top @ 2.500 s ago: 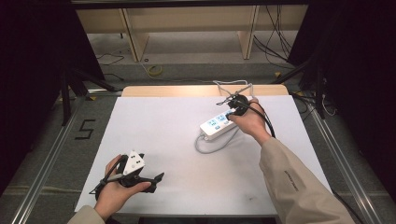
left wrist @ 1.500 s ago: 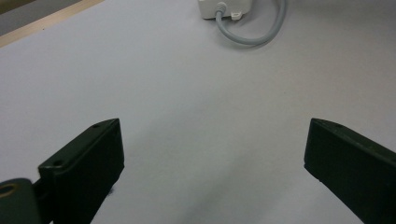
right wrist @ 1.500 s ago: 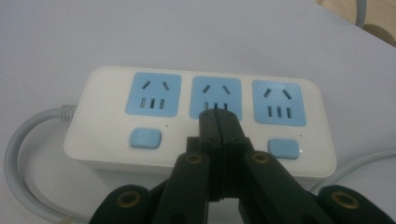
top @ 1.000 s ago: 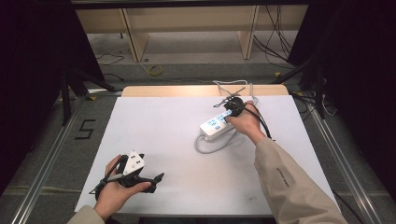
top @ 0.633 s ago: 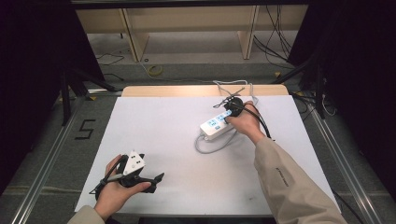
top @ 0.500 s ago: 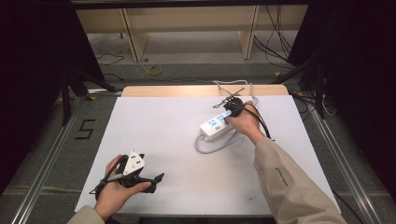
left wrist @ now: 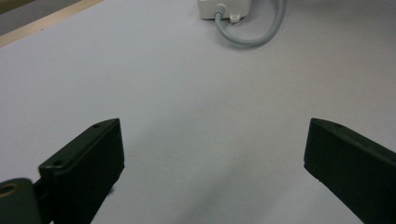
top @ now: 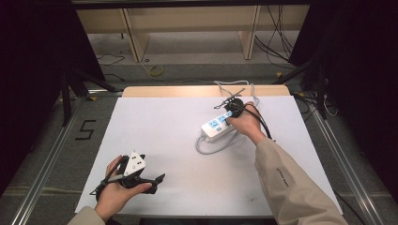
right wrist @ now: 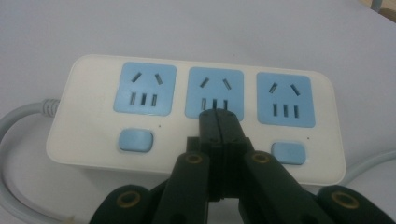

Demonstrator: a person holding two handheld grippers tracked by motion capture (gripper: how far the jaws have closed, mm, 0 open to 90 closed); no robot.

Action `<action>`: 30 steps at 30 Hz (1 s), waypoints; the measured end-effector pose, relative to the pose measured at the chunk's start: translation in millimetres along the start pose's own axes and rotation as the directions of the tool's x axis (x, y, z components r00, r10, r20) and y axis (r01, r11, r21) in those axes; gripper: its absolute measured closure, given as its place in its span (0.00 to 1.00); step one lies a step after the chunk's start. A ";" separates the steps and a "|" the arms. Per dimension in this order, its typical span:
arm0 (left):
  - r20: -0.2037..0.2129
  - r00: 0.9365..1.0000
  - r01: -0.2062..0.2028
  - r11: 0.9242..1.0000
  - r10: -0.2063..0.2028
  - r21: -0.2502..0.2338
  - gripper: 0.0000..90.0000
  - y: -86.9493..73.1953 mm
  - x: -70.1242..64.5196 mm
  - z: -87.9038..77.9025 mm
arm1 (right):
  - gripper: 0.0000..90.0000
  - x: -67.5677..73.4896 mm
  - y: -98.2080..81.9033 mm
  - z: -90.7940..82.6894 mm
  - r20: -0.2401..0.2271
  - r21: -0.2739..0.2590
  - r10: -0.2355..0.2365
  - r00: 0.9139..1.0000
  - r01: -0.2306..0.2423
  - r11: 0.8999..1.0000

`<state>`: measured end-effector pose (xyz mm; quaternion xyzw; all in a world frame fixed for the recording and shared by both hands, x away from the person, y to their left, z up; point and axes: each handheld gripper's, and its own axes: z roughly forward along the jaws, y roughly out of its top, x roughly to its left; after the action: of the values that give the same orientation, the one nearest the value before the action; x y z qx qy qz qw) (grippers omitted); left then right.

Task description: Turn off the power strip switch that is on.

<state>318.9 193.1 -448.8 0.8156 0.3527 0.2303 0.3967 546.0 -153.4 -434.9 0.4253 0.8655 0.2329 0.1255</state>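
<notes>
High view first: the right gripper (top: 231,104) sits at the far right part of the white table (top: 164,131), right on top of the white power strip (top: 217,127) with blue sockets. The strip's grey cord (top: 209,146) loops out toward the person's side. The left gripper (top: 149,177) is way off at the near left corner, held in the left hand (top: 115,190), well apart from the strip.

Left gripper view: jaws spread wide, nothing between them, just bare table. The strip's end (left wrist: 224,8) and its cord loop (left wrist: 252,32) are straight ahead, far off at the top.

Right gripper view: jaws pressed together flat, holding nothing, tips (right wrist: 218,122) sitting at the bottom edge of the middle socket (right wrist: 215,93), above the strip's front edge. There's a blue switch (right wrist: 135,140) left of the jaws and another (right wrist: 289,153) to the right. Can't tell if the tips actually touch the strip.
</notes>
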 end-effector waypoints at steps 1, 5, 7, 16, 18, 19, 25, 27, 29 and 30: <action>0.000 1.000 0.000 1.000 0.000 0.000 0.05 0.0 0.0 0.0 | 1.00 -0.1 0.0 0.1 0.000 0.000 -0.001 1.000 0.001 1.000; 0.000 1.000 0.000 1.000 0.000 -0.002 0.05 0.0 -0.1 0.1 | 1.00 0.2 0.0 0.6 0.001 0.004 -0.001 1.000 0.001 1.000; 0.001 1.000 -0.005 1.000 0.005 0.002 0.05 0.1 0.1 -0.2 | 1.00 0.1 0.0 0.7 0.000 0.005 -0.001 1.000 0.001 1.000; 0.001 1.000 -0.005 1.000 0.005 0.001 0.05 0.1 0.1 -0.2 | 1.00 0.3 0.9 1.5 0.002 0.013 0.001 1.000 -0.001 1.000; 0.000 1.000 -0.001 1.000 0.001 -0.001 0.05 0.1 0.0 0.0 | 1.00 0.2 0.7 1.8 0.002 0.012 0.000 1.000 0.000 1.000; 0.001 1.000 -0.001 1.000 0.001 -0.001 0.05 0.1 0.0 0.0 | 1.00 0.1 0.7 1.8 0.000 0.013 0.001 1.000 -0.001 1.000; 0.001 1.000 -0.006 1.000 0.006 0.003 0.05 0.2 0.1 -0.2 | 1.00 0.3 0.4 2.6 -0.001 0.022 0.004 1.000 -0.004 1.000; 0.001 1.000 -0.006 1.000 0.006 0.003 0.05 0.2 0.1 -0.2 | 1.00 -0.1 0.3 3.0 -0.002 0.024 0.003 1.000 -0.003 1.000; 0.002 1.000 -0.006 1.000 0.006 0.002 0.05 0.1 0.1 -0.1 | 1.00 -0.3 0.3 3.2 -0.003 0.025 0.004 1.000 -0.004 1.000; 0.002 1.000 -0.006 1.000 0.006 0.003 0.05 0.2 0.1 -0.2 | 1.00 -0.5 0.3 3.3 -0.004 0.027 0.004 1.000 -0.003 1.000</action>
<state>319.0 193.3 -448.5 0.8175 0.3500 0.2303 0.3951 547.8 -152.6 -437.6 0.4279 0.8681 0.2225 0.1175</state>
